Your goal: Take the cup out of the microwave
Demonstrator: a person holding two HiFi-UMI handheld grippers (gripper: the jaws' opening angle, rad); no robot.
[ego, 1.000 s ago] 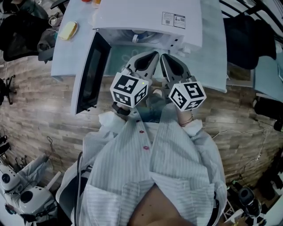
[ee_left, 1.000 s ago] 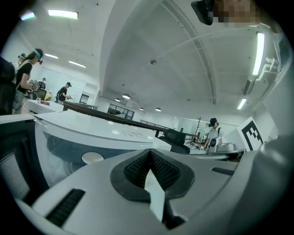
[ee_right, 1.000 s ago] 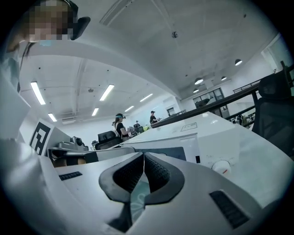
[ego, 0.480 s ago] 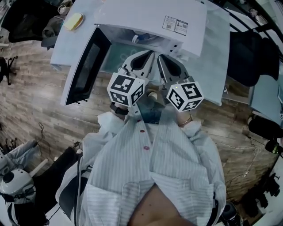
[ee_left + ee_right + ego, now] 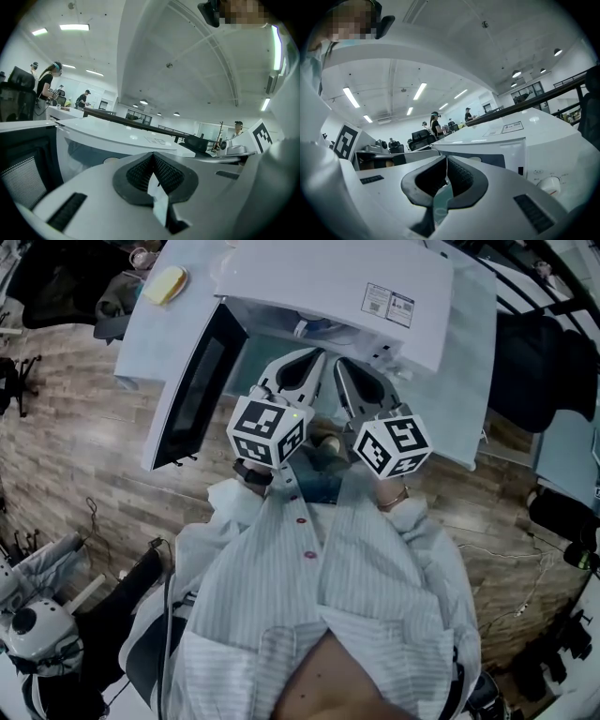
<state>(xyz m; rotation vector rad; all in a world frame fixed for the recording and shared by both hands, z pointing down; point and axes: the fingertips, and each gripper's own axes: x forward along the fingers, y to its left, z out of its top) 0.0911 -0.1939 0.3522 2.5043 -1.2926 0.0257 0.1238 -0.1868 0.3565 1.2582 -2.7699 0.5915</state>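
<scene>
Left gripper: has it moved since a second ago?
Yes. The left gripper has shifted slightly left along the microwave front, toward its open door, jaws shut.

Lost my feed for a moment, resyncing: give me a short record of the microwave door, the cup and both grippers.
door: open, swung to the left of the microwave
cup: not clearly seen; a pale thing inside may be it
left gripper: shut, empty, in front of the opening
right gripper: shut, empty, beside the left one
task: cup not yet out
</scene>
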